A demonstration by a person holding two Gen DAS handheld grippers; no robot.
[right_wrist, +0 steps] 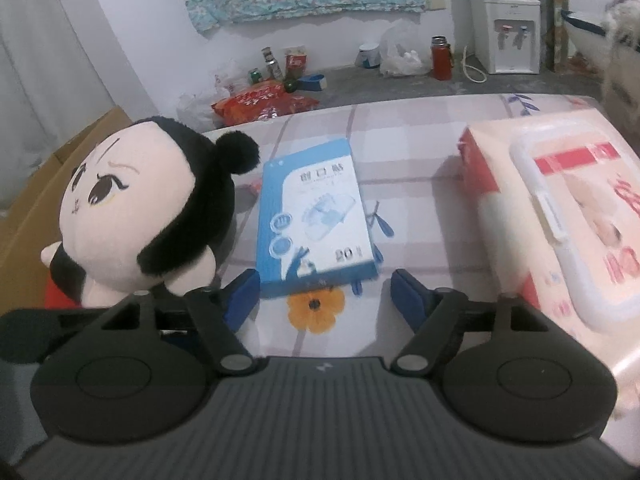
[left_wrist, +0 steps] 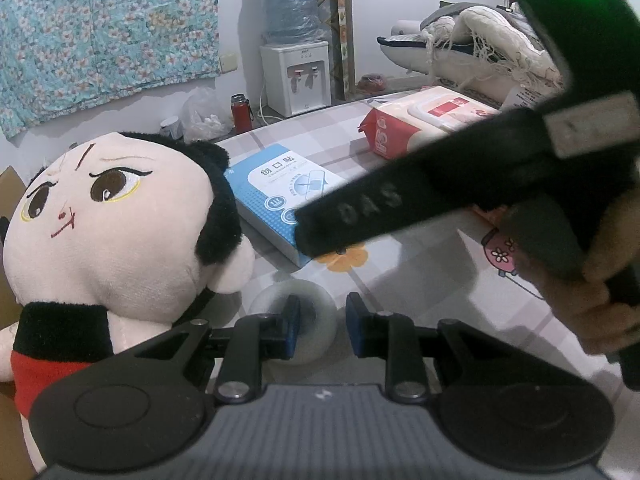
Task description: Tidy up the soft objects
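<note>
Two grippers empty, left gripper [left_wrist: 322,330] narrow, right gripper [right_wrist: 322,294] wide; plush doll [left_wrist: 116,216] soft, light, best pinched at torso.

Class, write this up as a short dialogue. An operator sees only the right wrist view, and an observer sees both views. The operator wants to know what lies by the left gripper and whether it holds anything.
Operator: I see a doll, a blue box and a wipes pack. Is anything else on the table?
Observer: Yes, a white tape roll lies on the table, in front of the doll.
Operator: Where is the left gripper?
Observer: The left gripper is right at that roll, open and holding nothing.
Operator: How does my gripper look from there?
Observer: One finger of the right gripper crosses in front of the box's near corner.
</note>
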